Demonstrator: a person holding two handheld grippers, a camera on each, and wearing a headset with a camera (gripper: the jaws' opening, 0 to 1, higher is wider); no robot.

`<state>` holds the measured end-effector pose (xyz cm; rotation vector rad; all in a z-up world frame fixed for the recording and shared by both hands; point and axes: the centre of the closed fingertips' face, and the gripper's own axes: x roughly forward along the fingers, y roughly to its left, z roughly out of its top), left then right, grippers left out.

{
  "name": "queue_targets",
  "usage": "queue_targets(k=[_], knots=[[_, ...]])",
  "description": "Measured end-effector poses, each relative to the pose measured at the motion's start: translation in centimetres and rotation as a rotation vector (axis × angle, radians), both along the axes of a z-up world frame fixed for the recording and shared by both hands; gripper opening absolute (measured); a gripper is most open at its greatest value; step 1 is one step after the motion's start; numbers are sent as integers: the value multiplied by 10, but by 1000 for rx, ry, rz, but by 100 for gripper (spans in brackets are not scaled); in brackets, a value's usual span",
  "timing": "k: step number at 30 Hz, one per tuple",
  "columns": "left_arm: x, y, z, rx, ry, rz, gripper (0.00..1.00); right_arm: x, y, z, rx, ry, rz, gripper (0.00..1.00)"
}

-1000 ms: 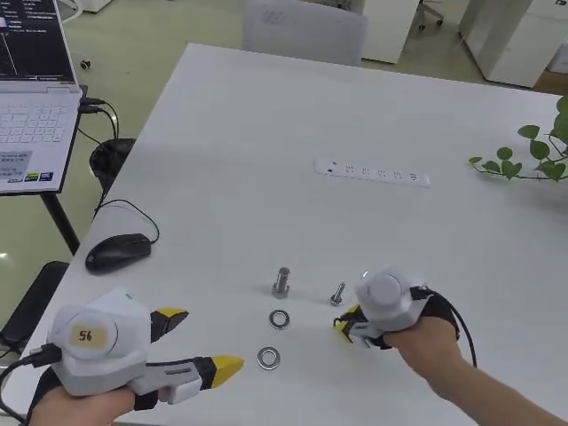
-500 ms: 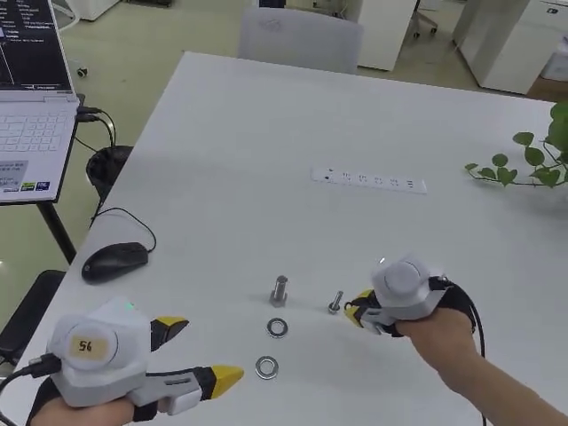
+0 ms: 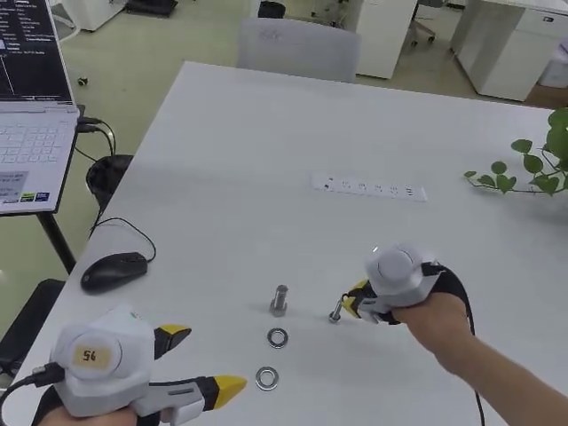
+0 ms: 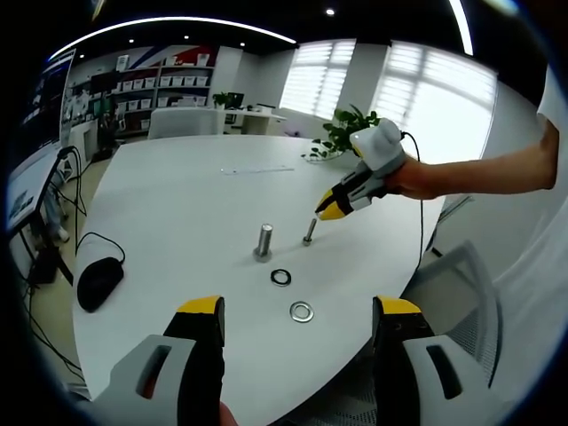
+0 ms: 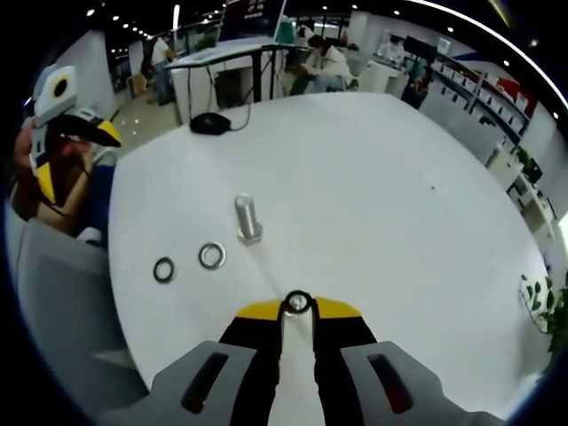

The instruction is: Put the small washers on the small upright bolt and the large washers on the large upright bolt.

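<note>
The right gripper has its fingers closed on a small washer just beside the small bolt, the left gripper has its fingers wide open and empty, and two large washers lie on the surface near the large bolt.

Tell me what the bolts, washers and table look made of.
Large bolt and small bolt: likely steel, grey metallic sheen. Washers: likely plated steel, bright silvery rings. Table: smooth matte white top, probably laminate, though paint is possible.
</note>
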<state>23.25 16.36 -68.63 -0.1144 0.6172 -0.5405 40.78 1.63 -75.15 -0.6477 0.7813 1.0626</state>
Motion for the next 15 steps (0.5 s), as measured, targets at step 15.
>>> queue_targets(k=[15], knots=[[-3,8,-3,-4,7,25,67,0,1,-10,-37,19,9,14]])
